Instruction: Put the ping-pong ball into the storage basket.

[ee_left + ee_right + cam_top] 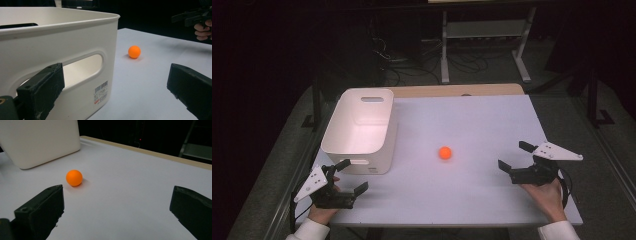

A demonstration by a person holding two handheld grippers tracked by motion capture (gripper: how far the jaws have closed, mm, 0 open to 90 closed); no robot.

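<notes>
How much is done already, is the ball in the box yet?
Nothing looks done yet. The orange ball sits on the white table, apart from the white bin, whose visible inside looks empty. Nothing is in hand: the left gripper and right gripper are open, off to either side of the ball. If the ball is meant for the bin, grabbing, carrying and dropping it are all left.

overhead light brightens the table (472, 125) against dim, dark surroundings; near fingers (40, 92) look soft-focused.
</notes>
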